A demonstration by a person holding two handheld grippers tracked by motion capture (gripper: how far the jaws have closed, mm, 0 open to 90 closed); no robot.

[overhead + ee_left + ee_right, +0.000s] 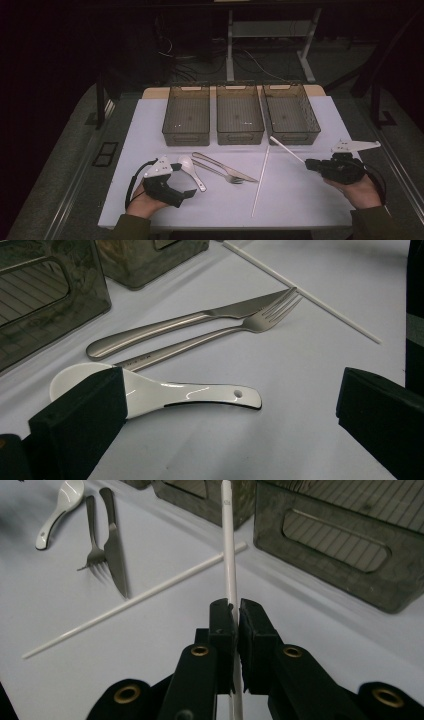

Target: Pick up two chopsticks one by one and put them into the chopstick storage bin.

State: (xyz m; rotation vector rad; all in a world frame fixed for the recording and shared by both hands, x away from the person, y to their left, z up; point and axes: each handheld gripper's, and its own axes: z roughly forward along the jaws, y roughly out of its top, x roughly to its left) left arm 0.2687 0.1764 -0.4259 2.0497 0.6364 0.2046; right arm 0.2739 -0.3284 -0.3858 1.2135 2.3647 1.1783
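Right gripper view: your right gripper [235,611] is clamped on a white chopstick [228,540], its long axis running straight ahead toward the right bin [291,114] at the table's far edge. Your left gripper [225,410], jaws spread, sits over the white spoon [190,394] near the front-left corner. White table [300,200], dim room; second chopstick [260,180] lies mid-table.

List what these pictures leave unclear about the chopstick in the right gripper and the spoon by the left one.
- Held chopstick: lower end hidden between the right gripper jaws in the right gripper view.
- White spoon: bowl partly covered by a left gripper jaw in the left gripper view.
- Bins: contents unreadable in the dim high view.
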